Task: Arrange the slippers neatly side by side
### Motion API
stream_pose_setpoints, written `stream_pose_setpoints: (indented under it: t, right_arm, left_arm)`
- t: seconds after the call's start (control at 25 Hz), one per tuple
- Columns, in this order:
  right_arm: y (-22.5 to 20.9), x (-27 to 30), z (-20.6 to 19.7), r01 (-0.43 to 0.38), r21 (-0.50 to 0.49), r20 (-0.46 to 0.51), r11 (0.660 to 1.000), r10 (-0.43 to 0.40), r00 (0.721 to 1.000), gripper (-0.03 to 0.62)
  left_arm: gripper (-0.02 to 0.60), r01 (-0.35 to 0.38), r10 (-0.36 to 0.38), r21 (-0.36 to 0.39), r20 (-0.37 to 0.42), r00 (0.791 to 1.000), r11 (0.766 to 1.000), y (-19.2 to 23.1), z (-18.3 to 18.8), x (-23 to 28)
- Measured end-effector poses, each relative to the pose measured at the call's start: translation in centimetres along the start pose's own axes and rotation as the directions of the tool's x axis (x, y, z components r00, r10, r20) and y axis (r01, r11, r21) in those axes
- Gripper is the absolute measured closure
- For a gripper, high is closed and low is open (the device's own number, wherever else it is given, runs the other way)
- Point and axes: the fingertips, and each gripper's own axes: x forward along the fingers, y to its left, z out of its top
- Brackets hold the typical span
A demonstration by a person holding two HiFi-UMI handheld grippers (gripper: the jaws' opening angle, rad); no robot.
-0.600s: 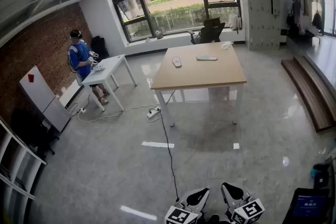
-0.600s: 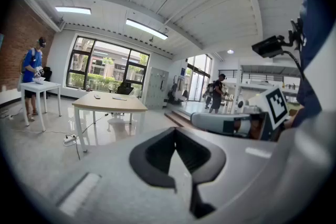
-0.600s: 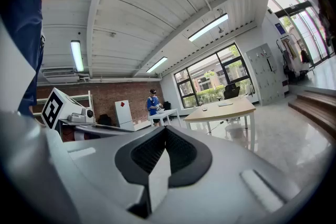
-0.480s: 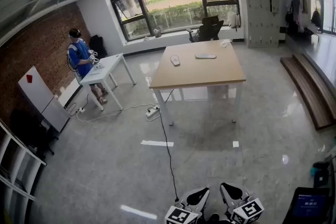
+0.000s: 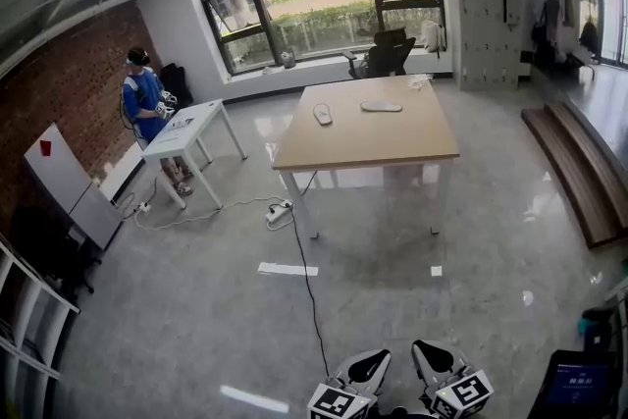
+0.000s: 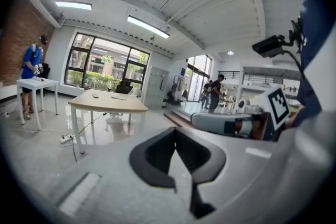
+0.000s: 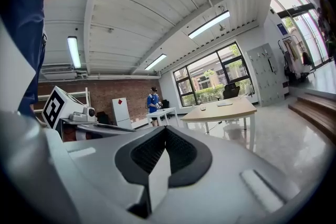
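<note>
Across floor [image 5: 177, 309], wooden table [image 5: 365, 140] well ahead, slippers [image 5: 323, 114] apart on it (one lengthwise, other crosswise). Left gripper [image 5: 355, 376], right gripper [image 5: 438, 370] closed, empty, equally far off.

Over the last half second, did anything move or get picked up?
Only the head view drifted: the wooden table and the person in blue sit slightly further left in frame. Nothing taken or released. The slippers lie as before on it; left gripper and right gripper stay shut, empty.
</note>
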Motion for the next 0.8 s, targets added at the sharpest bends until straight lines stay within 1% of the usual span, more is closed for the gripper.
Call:
stream_pose_setpoints:
  t: [0.16, 0.56, 0.8]
  right_arm:
    - [-1.2, 2.2, 0.5, 0.014, -0.004, -0.002, 1.000, -0.014, 1.000, 0.583]
    - [-2.5, 9.4, 2.0, 0.030, -0.029, -0.013, 0.999, -0.030, 0.999, 0.583]
    - [-2.9, 13.2, 3.0, 0.054, -0.036, -0.013, 0.998, -0.054, 0.998, 0.583]
  left_arm:
    - [0.578, 0.002, -0.002, 0.001, 0.009, 1.000, 1.000, 2.2, 0.9, 1.2]
    - [0.578, -0.001, 0.002, -0.018, 0.022, 1.000, 1.000, 9.6, 3.5, 3.2]
    - [0.578, 0.020, -0.019, -0.025, 0.025, 0.999, 0.999, 13.3, 4.7, 4.0]
